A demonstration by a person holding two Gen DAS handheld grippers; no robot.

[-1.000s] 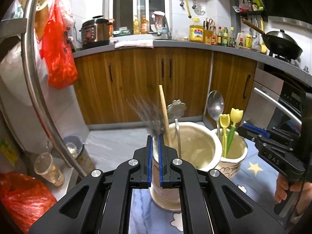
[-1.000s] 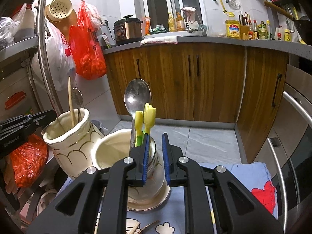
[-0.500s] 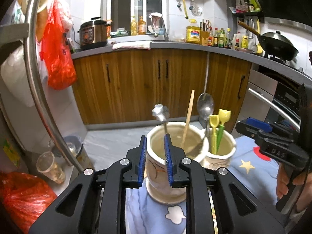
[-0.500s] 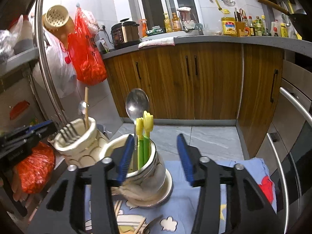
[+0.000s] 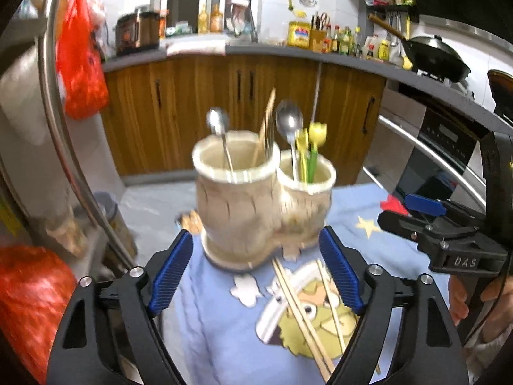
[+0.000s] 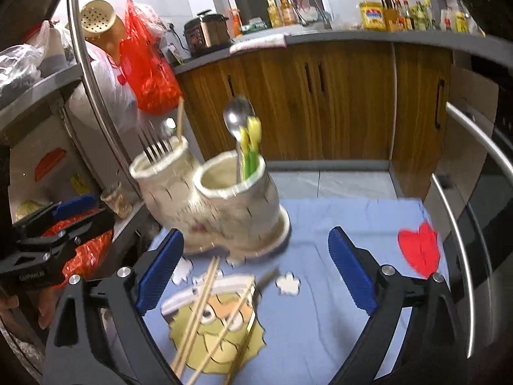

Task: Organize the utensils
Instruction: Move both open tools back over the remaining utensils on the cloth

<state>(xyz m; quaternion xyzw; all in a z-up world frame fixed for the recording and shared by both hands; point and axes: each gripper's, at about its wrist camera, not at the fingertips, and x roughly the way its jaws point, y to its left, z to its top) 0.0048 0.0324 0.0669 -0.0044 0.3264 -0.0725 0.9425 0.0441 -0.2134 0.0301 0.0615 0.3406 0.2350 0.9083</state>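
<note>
Hovering both hand-held grippers, left (image 5: pixel 256 272) and right (image 6: pixel 255 272), spread empty; we'd pinch lower-center chopsticks (image 6: pixel 198 311) mid-shaft: thin, stiff, light, roll-prone.

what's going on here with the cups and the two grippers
A person is sorting utensils into a two-cup ceramic holder. Both the left gripper and the right gripper are open and hold nothing. Loose chopsticks lie on the blue cloth in front of the holder.

Dim, fisheye-warped, perhaps motion-blurred.
</note>
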